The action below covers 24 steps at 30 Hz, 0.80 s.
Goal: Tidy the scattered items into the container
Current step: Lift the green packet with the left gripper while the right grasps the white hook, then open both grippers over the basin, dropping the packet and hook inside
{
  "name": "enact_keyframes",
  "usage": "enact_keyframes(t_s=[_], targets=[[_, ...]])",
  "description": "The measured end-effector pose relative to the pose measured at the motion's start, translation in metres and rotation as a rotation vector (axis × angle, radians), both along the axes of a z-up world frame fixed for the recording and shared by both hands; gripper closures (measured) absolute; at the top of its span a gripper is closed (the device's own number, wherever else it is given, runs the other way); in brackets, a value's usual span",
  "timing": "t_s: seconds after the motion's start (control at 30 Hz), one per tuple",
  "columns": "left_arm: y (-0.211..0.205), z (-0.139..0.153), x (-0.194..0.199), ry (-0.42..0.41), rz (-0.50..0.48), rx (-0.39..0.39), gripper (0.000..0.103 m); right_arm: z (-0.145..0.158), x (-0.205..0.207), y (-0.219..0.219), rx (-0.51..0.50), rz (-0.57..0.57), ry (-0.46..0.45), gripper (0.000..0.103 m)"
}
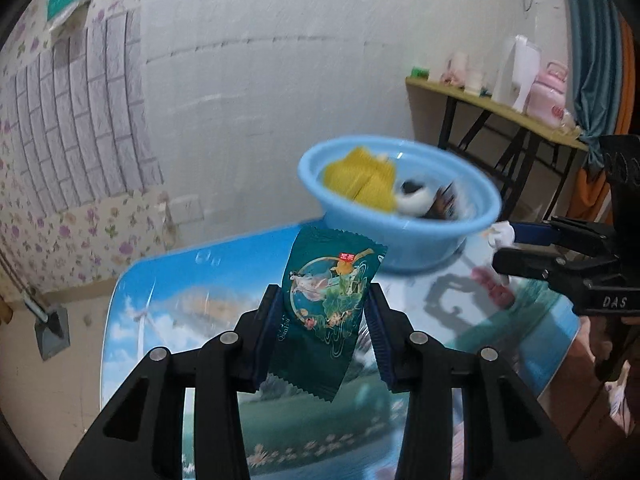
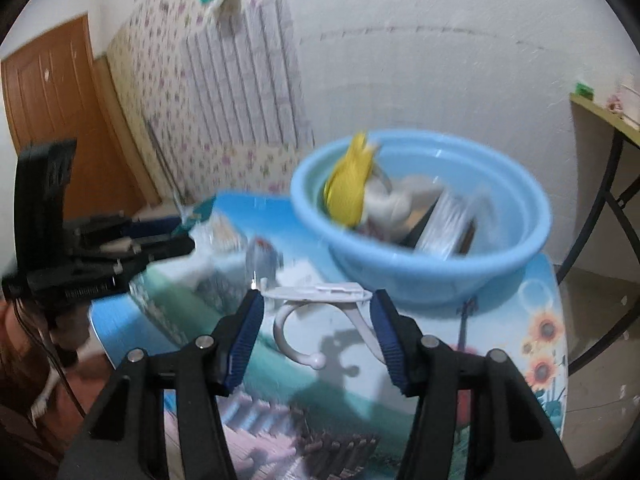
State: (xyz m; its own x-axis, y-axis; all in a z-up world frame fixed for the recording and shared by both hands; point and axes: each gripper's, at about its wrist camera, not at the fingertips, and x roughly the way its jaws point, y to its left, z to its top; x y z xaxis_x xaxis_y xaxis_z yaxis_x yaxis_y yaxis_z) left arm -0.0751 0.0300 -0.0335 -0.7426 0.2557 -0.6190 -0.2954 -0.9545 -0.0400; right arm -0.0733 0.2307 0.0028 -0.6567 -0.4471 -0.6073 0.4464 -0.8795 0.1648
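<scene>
Scattered items are partly gathered already: the light blue plastic basin (image 1: 400, 208) is sitting on the picture-printed table (image 1: 160, 304), holding a yellow knitted piece (image 1: 360, 178), a black-and-white object (image 1: 412, 196) and a dark item too blurred to name. The left gripper (image 1: 326, 320) is pinching a dark green snack packet (image 1: 328, 312) between its blue pads (image 1: 268, 340), the packet standing upright just short of the basin; its lower edge is hanging below the fingers. The right gripper (image 2: 318, 334) is holding a white plastic hook (image 2: 320, 320) by its flat top bar, pads pressing on both ends, the curled hook end dangling above the table. From the left wrist view, the right gripper is entering at the frame edge, its body cut off, the hook showing only as a white smear. Both views are motion-blurred, so basin contents are staying hard to read. A side table (image 1: 500, 108) with a pink container (image 1: 548, 92) is standing against the wall.
</scene>
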Motion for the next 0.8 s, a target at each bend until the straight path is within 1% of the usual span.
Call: enact_keyframes(t_s=[0.13,0.2,0.3,0.33,0.4,0.5,0.6,0.7,0.77,0.8], targets=[[0.019,0.018,-0.010,0.035,-0.023,0.004,0.062,0.025,-0.004,0.009,-0.049,-0.052,0.080,0.048],[0.032,0.023,-0.020,0.048,-0.026,-0.007,0.062,0.033,-0.012,0.012,-0.064,-0.073,0.102,0.048],[0.050,0.028,-0.038,0.051,-0.034,-0.004,0.062,0.038,-0.029,0.019,-0.036,-0.130,0.128,0.048],[0.057,0.029,-0.045,0.047,-0.040,0.002,0.062,0.039,-0.035,0.024,-0.044,-0.144,0.129,0.048],[0.070,0.029,-0.059,0.040,-0.050,-0.005,0.062,0.038,-0.049,0.032,-0.076,-0.158,0.121,0.048],[0.094,0.026,-0.083,0.022,-0.062,-0.034,0.062,0.035,-0.072,0.042,-0.087,-0.197,0.116,0.048],[0.115,0.016,-0.101,-0.009,-0.078,-0.065,0.062,0.028,-0.095,0.053,-0.126,-0.219,0.097,0.048],[0.131,0.005,-0.112,-0.038,-0.087,-0.086,0.061,0.019,-0.110,0.070,-0.159,-0.236,0.066,0.047],[0.134,0.002,-0.116,-0.052,-0.080,-0.075,0.057,0.012,-0.115,0.077,-0.183,-0.231,0.039,0.047],[0.136,0.002,-0.117,-0.061,-0.080,-0.069,0.049,0.008,-0.118,0.080,-0.186,-0.237,0.026,0.047]])
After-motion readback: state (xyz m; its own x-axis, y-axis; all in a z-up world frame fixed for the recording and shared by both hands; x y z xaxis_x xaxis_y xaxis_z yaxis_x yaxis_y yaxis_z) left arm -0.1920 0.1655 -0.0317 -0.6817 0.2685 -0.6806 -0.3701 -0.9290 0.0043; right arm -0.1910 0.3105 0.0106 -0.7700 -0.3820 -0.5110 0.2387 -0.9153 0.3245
